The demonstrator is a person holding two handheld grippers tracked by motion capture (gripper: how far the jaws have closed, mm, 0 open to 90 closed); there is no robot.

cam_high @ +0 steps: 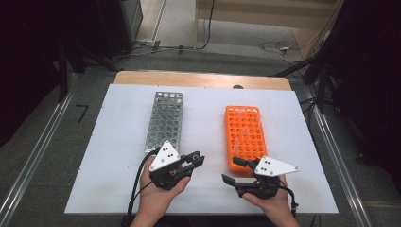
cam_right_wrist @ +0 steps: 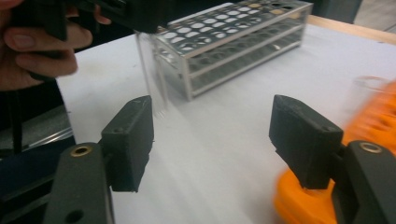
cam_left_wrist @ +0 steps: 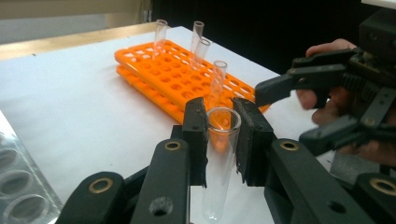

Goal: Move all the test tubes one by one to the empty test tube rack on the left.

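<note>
Left gripper (cam_left_wrist: 223, 135) has the glass test tube (cam_left_wrist: 219, 163) pinched between its two black pads, just below the tube's open rim, with the tube hanging straight down past the jaws and its rounded bottom clear of the white table (cam_left_wrist: 70, 107). Jaws drawn in tight on the glass, pads pressing either side. From above, the left gripper (cam_high: 191, 160) sits at the near edge of the table, just near of the metal test tube rack (cam_high: 164, 120), which stands left of centre, and points right toward the other hand.

Across from it, the right gripper (cam_high: 232, 171) stands with its jaws well apart and nothing between them. In the right gripper view the two pads (cam_right_wrist: 135, 135) frame bare table, and the tube (cam_right_wrist: 150, 70) shows as a pale blurred streak up at far left, hanging from the other gripper's jaws, in front of the metal rack (cam_right_wrist: 233, 42). So the right gripper is close beside the tube but not touching it.

The orange test tube rack (cam_high: 243, 137) lies right of centre, its near end just beyond the right gripper. In the left gripper view, four more tubes (cam_left_wrist: 199, 39) stand upright in the orange rack (cam_left_wrist: 159, 74), beyond the held tube.
</note>
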